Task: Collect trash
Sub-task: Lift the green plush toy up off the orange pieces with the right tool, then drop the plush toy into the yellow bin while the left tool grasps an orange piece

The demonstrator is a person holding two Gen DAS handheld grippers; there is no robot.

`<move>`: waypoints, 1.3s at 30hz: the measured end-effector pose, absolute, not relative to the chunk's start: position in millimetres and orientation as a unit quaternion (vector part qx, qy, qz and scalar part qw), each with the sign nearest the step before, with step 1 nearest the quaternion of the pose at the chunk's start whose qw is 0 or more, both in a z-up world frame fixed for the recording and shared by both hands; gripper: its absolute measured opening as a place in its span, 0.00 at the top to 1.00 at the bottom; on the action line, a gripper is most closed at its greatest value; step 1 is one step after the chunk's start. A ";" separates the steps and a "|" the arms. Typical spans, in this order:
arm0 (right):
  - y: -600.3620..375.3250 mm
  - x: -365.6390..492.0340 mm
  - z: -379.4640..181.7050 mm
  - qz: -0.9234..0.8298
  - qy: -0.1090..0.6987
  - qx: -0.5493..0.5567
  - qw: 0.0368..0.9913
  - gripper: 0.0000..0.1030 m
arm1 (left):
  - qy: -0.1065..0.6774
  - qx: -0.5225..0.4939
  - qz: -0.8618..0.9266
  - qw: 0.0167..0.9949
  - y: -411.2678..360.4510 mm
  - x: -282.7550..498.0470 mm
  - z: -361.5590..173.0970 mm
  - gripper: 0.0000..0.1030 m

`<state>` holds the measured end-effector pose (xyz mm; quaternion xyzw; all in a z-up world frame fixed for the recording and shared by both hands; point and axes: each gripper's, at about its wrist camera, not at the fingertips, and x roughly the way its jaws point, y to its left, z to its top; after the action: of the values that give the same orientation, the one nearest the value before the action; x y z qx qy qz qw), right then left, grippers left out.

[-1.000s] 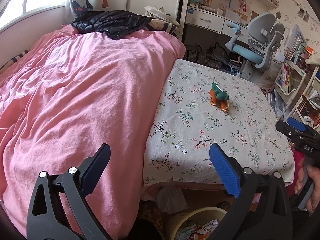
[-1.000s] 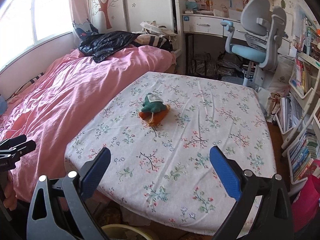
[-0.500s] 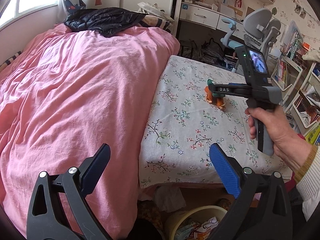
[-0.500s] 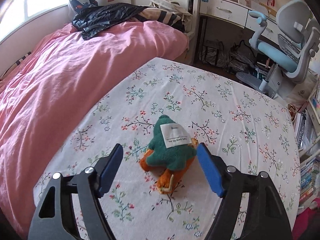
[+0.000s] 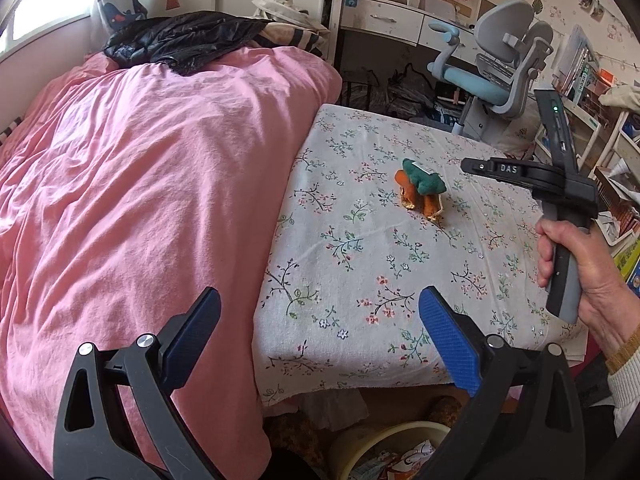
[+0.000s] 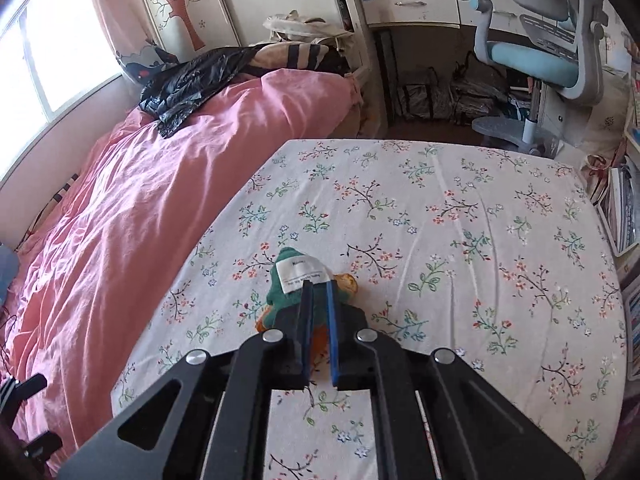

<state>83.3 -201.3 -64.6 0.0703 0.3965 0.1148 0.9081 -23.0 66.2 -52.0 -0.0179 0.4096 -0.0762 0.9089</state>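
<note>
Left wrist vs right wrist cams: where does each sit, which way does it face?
Left wrist: on the left gripper, angled down at the floral tablecloth edge and pink bedcover; shows its open fingers, plus the right hand holding the right gripper.
Right wrist: on the right gripper, angled down over the tablecloth; shows its closed fingers, plush toy just beyond.
Shared: toy, tablecloth, bedcover, desk chair.

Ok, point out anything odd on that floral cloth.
A green and orange plush toy is the only thing on the floral cloth, and it hardly looks like trash. The right gripper is shut just beside it, gripping nothing.
</note>
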 end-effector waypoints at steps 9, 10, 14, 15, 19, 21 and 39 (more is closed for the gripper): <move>-148.8 135.3 -93.0 0.135 0.428 -0.021 0.893 0.28 | 0.414 0.019 -0.091 0.906 34.9 -7.9 -57.3 0.07; -141.6 142.7 -101.1 0.132 0.442 -0.040 0.886 0.41 | 0.414 0.022 -0.093 0.905 32.7 -4.6 -57.9 0.07; -154.8 149.3 -100.1 0.134 0.438 -0.008 0.889 0.65 | 0.415 0.025 -0.099 0.904 25.5 20.6 -58.6 0.07; -165.5 144.9 -91.5 0.137 0.425 0.019 0.894 0.65 | 0.414 0.023 -0.103 0.904 22.7 29.0 -58.0 0.07; -210.4 114.2 -61.4 0.135 0.387 0.082 0.908 0.65 | 0.412 0.002 -0.126 0.902 7.0 72.0 -60.3 0.07; -229.6 97.3 -57.9 0.124 0.386 0.087 0.910 0.65 | 0.416 -0.008 -0.138 0.899 -3.7 94.6 -66.2 0.07; -282.4 68.2 -121.3 0.094 0.456 0.120 0.877 0.64 | 0.473 0.005 -0.127 0.872 -83.2 184.7 -139.5 0.55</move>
<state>68.2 -282.4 -121.3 0.1197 0.4559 0.0944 0.8769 184.7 -83.2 -139.5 0.0052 0.4732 -0.1267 0.8718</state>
